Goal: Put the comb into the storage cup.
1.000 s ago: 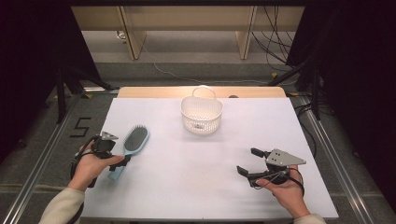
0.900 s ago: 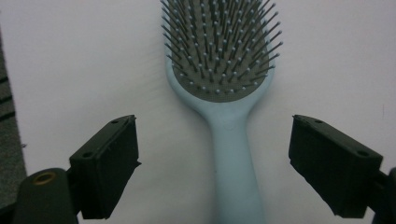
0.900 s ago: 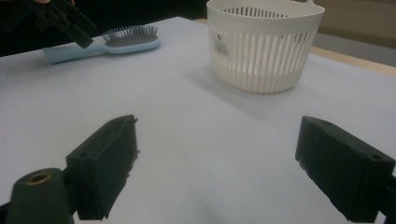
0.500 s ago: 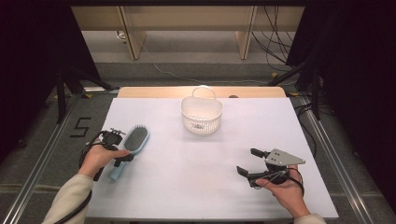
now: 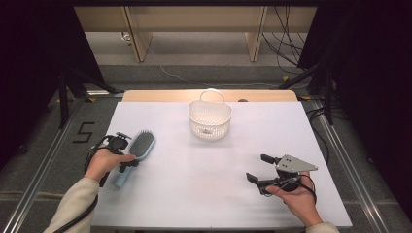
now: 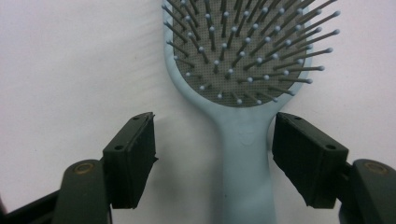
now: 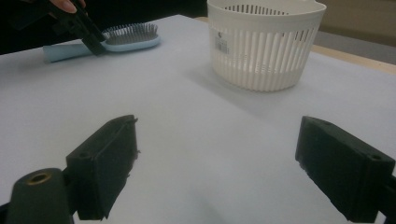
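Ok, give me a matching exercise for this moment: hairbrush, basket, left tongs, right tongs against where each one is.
Things:
1. hairbrush
2. basket
3. left tongs
4. right tongs

Places:
A. open over bare table near its right front
B. at the table's far middle
C. lying flat at the table's left edge
D. either side of the brush handle, not yet pressing it

Pairs: 1-C, 2-B, 3-D, 4-A
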Demonstrator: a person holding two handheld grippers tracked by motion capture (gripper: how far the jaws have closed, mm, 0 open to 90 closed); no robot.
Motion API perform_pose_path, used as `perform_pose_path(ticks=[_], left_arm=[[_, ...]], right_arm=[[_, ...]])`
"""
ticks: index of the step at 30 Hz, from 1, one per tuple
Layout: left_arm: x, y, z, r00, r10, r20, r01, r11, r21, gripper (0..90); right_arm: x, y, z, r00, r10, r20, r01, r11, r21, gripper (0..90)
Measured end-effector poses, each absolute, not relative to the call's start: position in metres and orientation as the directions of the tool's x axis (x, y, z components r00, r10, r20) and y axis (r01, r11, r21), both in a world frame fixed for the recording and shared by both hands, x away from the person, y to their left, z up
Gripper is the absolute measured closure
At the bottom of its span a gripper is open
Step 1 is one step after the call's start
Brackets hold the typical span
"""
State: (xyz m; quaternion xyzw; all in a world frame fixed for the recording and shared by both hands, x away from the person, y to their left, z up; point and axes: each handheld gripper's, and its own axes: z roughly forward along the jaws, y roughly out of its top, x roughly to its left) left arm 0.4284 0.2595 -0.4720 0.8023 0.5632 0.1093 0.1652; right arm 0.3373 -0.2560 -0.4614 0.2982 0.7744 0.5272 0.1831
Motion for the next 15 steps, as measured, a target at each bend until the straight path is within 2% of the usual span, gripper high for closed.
perform_pose_path(ticks=[6, 15], left_arm=[[0.4295, 0.2590, -0.4722, 0.344, 0.939, -0.023, 0.875, -0.311, 0.371, 37.6], [0.4324, 0.2567, -0.4707, 0.340, 0.940, -0.028, 0.888, -0.311, 0.340, 40.8]], right_arm=[[0.3375, -0.2563, -0.4615, -0.755, 0.655, 0.030, 0.269, 0.268, 0.925, 13.8], [0.3377, -0.2564, -0.4617, -0.757, 0.653, 0.031, 0.270, 0.269, 0.924, 13.9]])
